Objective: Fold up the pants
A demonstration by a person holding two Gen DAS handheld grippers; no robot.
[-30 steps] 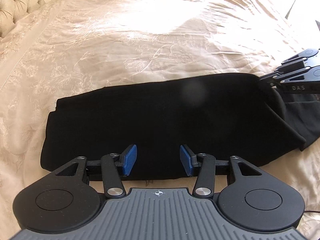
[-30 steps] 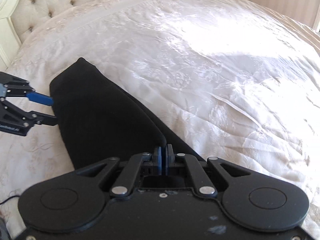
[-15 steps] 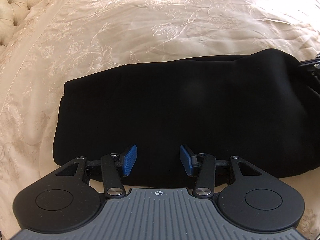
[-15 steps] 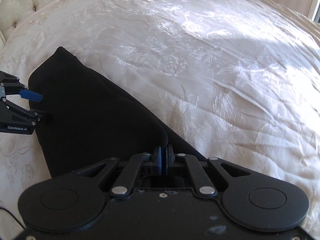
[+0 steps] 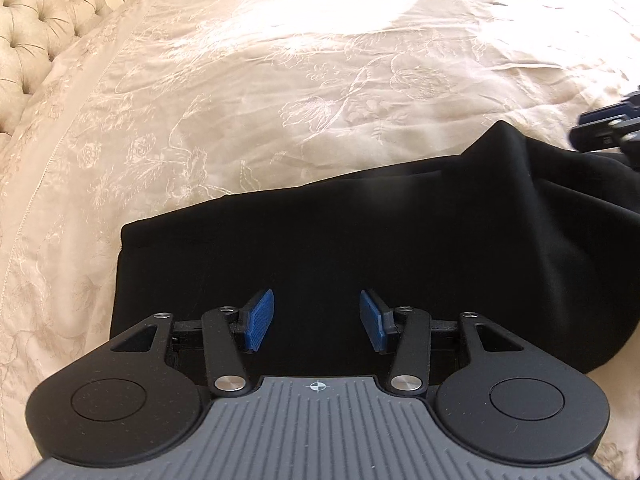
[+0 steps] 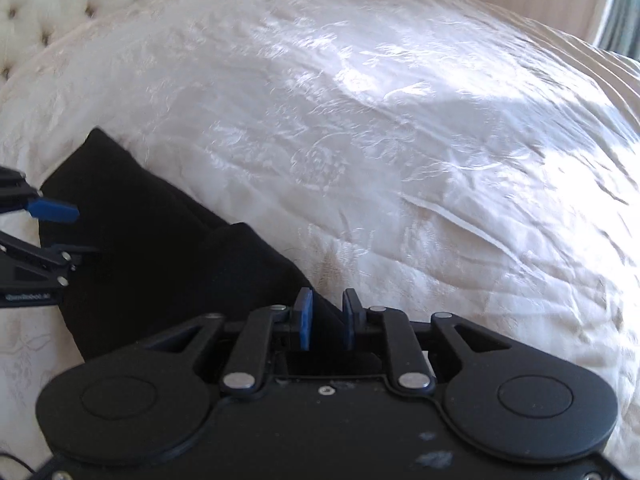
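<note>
Here the black pants [image 5: 360, 248] are seen folded on the cream bedspread [image 5: 280, 92], their near edge hidden behind the left gripper [image 5: 317, 320], whose blue pads are spread above the cloth. The right gripper [image 6: 327, 320] is blurred; its jaws are opening, dark fabric showing between them.

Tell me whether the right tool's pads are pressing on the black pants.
Apart. The right wrist view shows the right tool opening, a gap either side of the black pants fold between its pads.
</note>
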